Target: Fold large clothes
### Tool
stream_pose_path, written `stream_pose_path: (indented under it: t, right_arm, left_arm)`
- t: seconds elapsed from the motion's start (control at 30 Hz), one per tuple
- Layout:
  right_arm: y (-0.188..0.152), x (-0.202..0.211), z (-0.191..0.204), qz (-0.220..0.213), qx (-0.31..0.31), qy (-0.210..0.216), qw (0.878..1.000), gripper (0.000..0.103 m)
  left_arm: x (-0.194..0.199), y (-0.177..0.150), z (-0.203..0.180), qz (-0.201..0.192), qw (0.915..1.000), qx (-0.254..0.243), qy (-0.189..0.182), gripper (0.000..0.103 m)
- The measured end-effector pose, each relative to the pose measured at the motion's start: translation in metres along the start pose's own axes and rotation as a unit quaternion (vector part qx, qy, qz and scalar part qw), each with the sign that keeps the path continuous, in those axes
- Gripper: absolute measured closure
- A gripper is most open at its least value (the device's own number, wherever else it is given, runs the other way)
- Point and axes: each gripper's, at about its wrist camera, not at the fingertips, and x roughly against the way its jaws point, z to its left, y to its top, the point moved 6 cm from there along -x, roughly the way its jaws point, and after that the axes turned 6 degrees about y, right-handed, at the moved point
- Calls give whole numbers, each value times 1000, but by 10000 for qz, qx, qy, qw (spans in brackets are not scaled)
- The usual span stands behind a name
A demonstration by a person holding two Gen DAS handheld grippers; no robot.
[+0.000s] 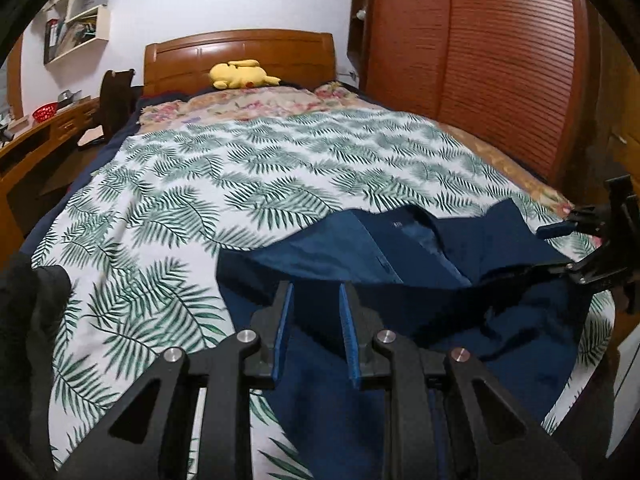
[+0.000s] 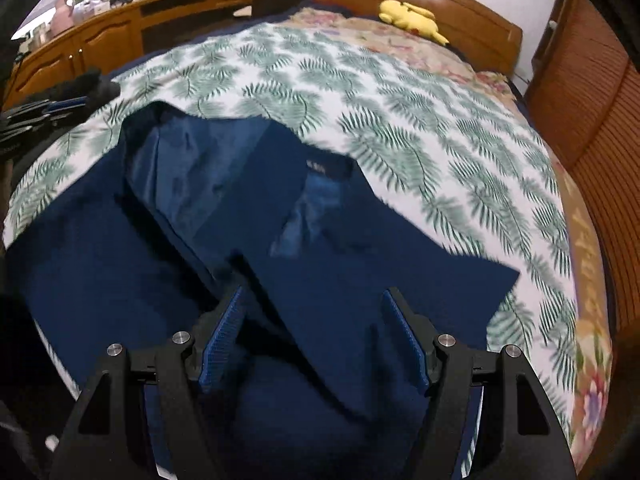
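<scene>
Leaf-print sheet (image 1: pixel 248 168) beyond the jacket (image 2: pixel 320 272) lies open (plush (image 1: pixel 240 74) far off).

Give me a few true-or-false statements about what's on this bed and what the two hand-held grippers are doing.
1. The dark blue fabric jacket lies on a white bedspread with green leaf print. True.
2. The yellow plush toy sits on top of the jacket. False: it lies far off, by the brown wooden headboard.
3. The right hand-held gripper has its jaws apart, pinching nothing. True.
4. The left hand-held gripper stands wider open than the right one. False: its gap is narrower.
5. The jacket is folded into a neat square. False: it lies spread open, its lighter lining showing.
</scene>
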Motion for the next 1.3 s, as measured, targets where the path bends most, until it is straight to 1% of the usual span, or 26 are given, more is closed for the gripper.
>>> stream_pose_path:
  t: [0.07,0.17,0.27,0.3,0.33,0.37,0.4,0.43,0.47,0.53,0.67,0.73,0.87,0.97,1.0,1.03,1.1,1.17,1.23,1.3]
  right_arm:
    - [-8,3,-1,69,35,-42,10000,32]
    - [-21,-1,-3,302,199,-269,9990,32]
    - [-28,-12,-14,511,441,-726,9951,32]
    - [-29,-16,-22,551,473,-860,9936,34]
    - [-28,-19,-28,577,436,-902,9933,42]
    - [-26,-22,-36,599,361,-872,9937,46]
    - [-24,-23,-40,600,344,-867,9938,62]
    - [-18,-26,-44,591,377,-917,9933,88]
    - [-12,-27,-47,566,428,-949,9930,96]
    - [11,-30,-50,341,521,-1018,9929,100]
    - [65,-34,-52,-155,465,-1033,9934,100]
    - [87,-38,-45,-324,595,-1092,9917,100]
    - [120,-49,-32,-478,880,-1222,9874,100]
    - [138,-60,-34,-464,806,-1339,9866,99]
    - [143,-62,-37,-501,702,-1379,9867,89]
    - [147,-61,-39,-567,638,-1426,9861,68]
    - [153,-56,-38,-758,505,-1444,9853,45]
    - [154,-54,-34,-799,383,-1208,9887,44]
    - [153,-56,-24,-751,361,-974,9918,44]
    - [149,-62,-6,-707,389,-559,9952,44]
  left_arm:
    - [0,-1,-4,13,10000,-45,-19,81]
    - [2,1,-11,-17,9999,-99,-56,81]
    - [5,2,-16,-50,9999,-126,-76,81]
    - [6,2,-17,-60,9998,-140,-88,81]
    - [7,2,-18,-67,9998,-149,-89,81]
    - [8,3,-18,-71,9998,-153,-87,81]
    - [9,3,-18,-77,9998,-156,-86,81]
    - [9,2,-18,-80,9998,-158,-86,81]
    - [9,2,-18,-81,9998,-159,-79,81]
    - [8,2,-16,-78,9998,-148,-63,81]
    - [7,0,-10,-58,9999,-109,-17,81]
    - [6,-2,-6,-41,10000,-81,11,81]
    - [4,-5,5,-2,10000,3,71,81]
    - [3,-6,12,19,9999,84,99,81]
    - [3,-6,14,19,9999,112,100,81]
    - [3,-6,15,16,9999,126,100,81]
    - [3,-6,17,10,9998,151,102,81]
    - [2,-6,19,18,9998,166,108,81]
    - [1,-7,20,30,9998,177,117,81]
    - [0,-7,22,51,9997,193,129,81]
